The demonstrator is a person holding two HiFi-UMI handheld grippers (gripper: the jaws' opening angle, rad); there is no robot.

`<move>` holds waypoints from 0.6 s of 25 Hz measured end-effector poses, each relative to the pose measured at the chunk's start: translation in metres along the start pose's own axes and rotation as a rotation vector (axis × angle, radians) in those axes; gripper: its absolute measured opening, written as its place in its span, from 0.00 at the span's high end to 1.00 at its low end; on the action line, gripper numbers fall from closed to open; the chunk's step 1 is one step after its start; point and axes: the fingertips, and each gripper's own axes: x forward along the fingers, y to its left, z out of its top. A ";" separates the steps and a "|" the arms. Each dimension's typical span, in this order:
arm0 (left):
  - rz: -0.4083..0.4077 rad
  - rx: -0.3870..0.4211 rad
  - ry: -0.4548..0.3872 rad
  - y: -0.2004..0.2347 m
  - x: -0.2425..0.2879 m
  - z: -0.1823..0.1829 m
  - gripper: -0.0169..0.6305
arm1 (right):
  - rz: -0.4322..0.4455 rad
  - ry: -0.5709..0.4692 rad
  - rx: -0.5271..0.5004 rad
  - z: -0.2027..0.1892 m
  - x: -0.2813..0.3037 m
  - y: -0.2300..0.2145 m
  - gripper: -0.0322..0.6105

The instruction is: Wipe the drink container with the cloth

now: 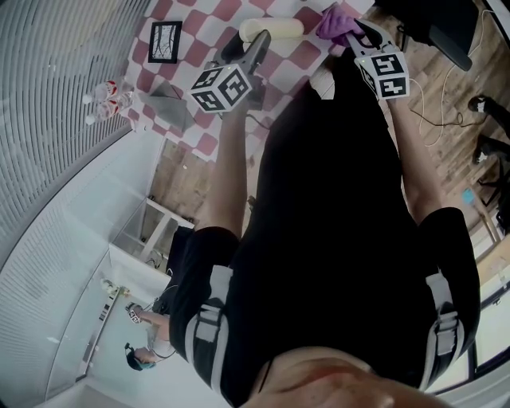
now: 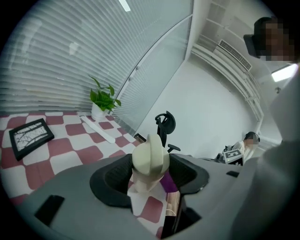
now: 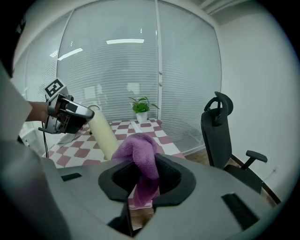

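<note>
The drink container [image 1: 271, 29] is a cream bottle, held lying sideways above the checked table. My left gripper [image 1: 243, 56] is shut on it. In the left gripper view its cream cap end [image 2: 150, 159] fills the space between the jaws of the left gripper [image 2: 150, 174]. My right gripper [image 1: 351, 36] is shut on a purple cloth [image 1: 338, 21], which hangs bunched just right of the bottle's far end. In the right gripper view the cloth [image 3: 140, 157] drapes out of the right gripper [image 3: 143, 177], with the bottle [image 3: 104, 132] and the left gripper [image 3: 65, 115] close by on the left.
A red-and-white checked table [image 1: 199, 24] carries a black picture frame [image 1: 164, 41], a potted plant [image 3: 141, 108] and plastic bottles [image 1: 107, 97]. A black office chair [image 3: 220, 131] stands to the right. Window blinds run behind the table.
</note>
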 end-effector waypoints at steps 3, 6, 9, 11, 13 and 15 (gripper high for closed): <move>0.066 0.060 -0.015 0.014 -0.010 0.011 0.56 | 0.012 -0.016 0.005 0.009 -0.002 0.005 0.79; 0.130 0.142 -0.005 0.029 -0.017 0.018 0.56 | 0.028 -0.040 0.027 0.021 -0.002 0.012 0.79; 0.187 0.235 0.033 0.044 -0.019 0.020 0.56 | 0.064 -0.071 0.048 0.035 -0.002 0.024 0.79; 0.215 0.286 0.060 0.051 -0.019 0.019 0.56 | 0.086 -0.092 0.051 0.045 -0.004 0.033 0.79; 0.225 0.315 0.074 0.053 -0.019 0.018 0.56 | 0.096 -0.105 0.052 0.052 -0.007 0.040 0.79; 0.222 0.339 0.084 0.050 -0.017 0.018 0.56 | 0.099 -0.107 0.052 0.056 -0.010 0.044 0.79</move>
